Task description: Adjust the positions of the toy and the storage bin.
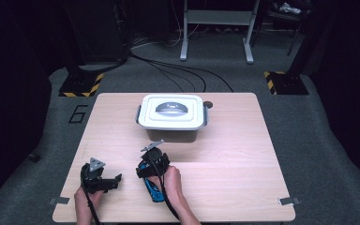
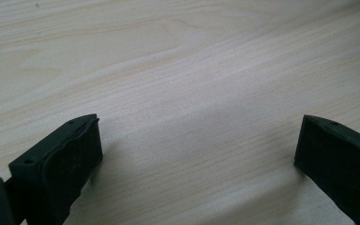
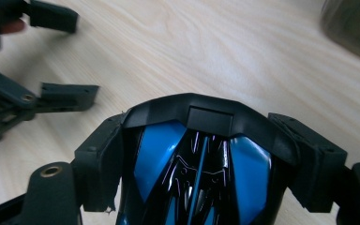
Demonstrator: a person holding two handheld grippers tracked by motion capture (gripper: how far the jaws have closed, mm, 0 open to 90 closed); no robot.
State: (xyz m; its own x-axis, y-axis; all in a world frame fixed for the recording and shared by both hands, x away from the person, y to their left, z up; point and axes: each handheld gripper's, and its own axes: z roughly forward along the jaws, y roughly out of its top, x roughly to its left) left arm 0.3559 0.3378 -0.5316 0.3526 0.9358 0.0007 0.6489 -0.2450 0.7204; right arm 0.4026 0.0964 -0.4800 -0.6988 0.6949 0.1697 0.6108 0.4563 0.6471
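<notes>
wood table (image 1: 243, 154) — 1 lidded box (image 1: 171, 112), 1 blue car (image 3: 199, 178) clamped in r gripper (image 3: 206, 159); l gripper (image 2: 197, 154) spread wide.

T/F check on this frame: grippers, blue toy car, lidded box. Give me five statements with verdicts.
1. The right gripper is clamped on a blue and black toy car. True.
2. The left gripper holds the car. False: its jaws stand open over bare table.
3. The white lid is on the box. True.
4. The car sits inside the box. False: it is outside, nearer the person, in the right gripper.
5. The left gripper touches the box. False: it is well apart, near the table's front edge.
</notes>
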